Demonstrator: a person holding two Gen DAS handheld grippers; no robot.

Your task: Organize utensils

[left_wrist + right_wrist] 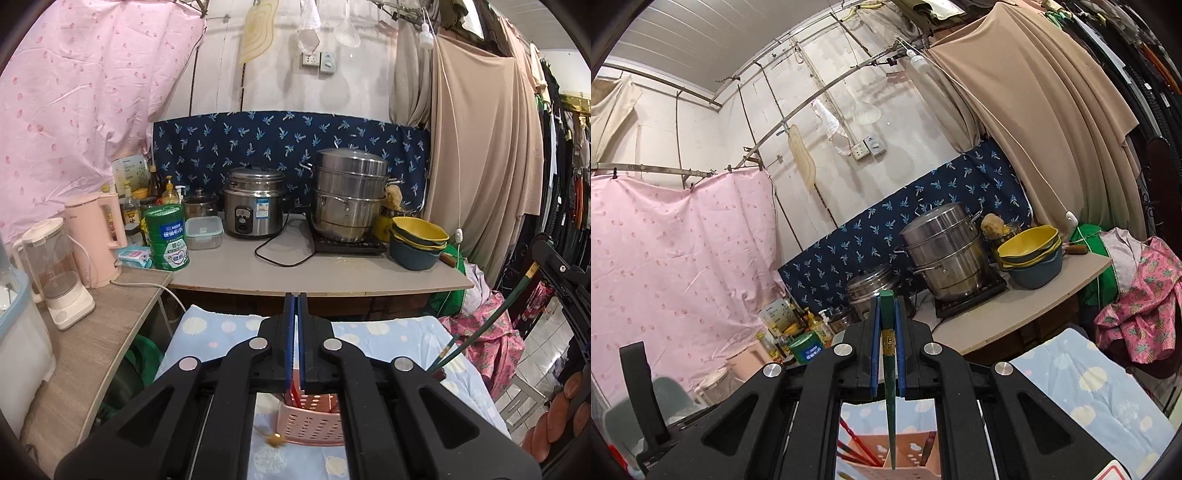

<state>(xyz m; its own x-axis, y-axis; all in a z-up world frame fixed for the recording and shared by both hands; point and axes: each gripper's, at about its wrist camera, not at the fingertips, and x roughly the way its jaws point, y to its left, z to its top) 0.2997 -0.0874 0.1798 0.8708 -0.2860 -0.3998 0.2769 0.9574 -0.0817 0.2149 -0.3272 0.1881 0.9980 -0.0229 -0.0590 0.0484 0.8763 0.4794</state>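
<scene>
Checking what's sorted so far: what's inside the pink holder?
The pink holder has red chopsticks and a darker utensil inside. The right gripper holds a green chopstick above it. The holder's bottom is hidden.

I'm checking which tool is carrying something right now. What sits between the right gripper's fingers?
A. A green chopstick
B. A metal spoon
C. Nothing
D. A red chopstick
A: in the right wrist view the right gripper has its blue fingers closed on a green chopstick, whose tip hangs over the pink basket below.
</scene>
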